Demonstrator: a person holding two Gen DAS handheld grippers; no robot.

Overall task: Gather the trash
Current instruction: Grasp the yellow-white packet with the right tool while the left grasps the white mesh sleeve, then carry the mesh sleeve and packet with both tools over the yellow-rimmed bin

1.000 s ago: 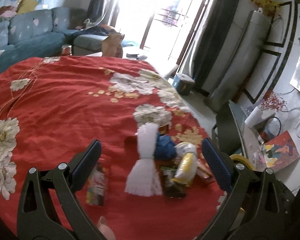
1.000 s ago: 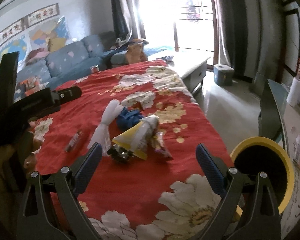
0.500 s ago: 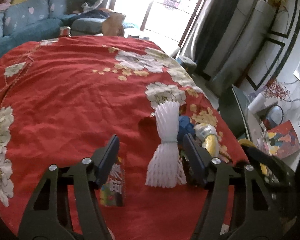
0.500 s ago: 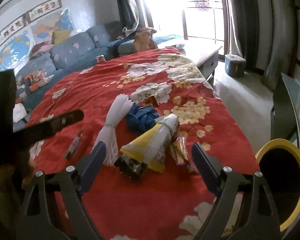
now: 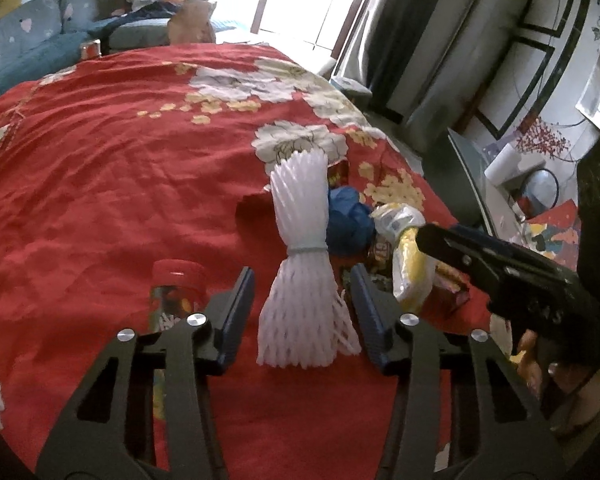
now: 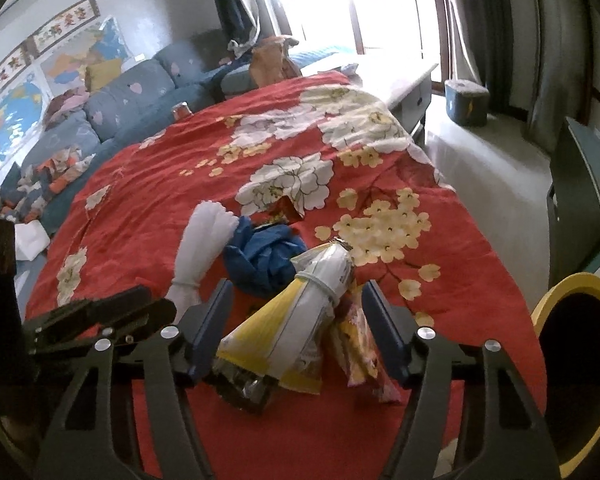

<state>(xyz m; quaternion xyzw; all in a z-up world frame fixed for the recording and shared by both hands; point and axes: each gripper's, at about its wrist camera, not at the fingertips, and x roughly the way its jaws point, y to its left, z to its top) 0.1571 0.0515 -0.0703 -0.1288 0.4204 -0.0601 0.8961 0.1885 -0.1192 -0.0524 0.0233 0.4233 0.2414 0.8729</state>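
A small heap of trash lay near the right edge of a desk covered with a red cloth printed with white and yellow flowers (image 5: 112,184).

The left gripper (image 5: 302,312) pointed down at a white foam fruit net tied at its middle with a band (image 5: 304,248). Its fingers (image 5: 236,316) had just been closing and stood on either side of the net's flared lower end, with a gap on both sides, so they were not yet clenched on it. Just left of the left finger lay a red-topped printed snack packet (image 5: 172,292).

The right gripper (image 6: 298,328) straddled a yellow-and-white crumpled plastic bag tied near its top (image 6: 300,320). Its fingers (image 6: 384,332) had also just been closing; the left one stood just beside the bag, and I could not tell whether it touched, while the right one stood apart from it, beside a pink and yellow snack wrapper (image 6: 360,344). A crumpled blue plastic bag (image 6: 264,260) sat between the net and the yellow bag. A round bin with a yellow rim (image 6: 572,284) stood off the desk's right edge.
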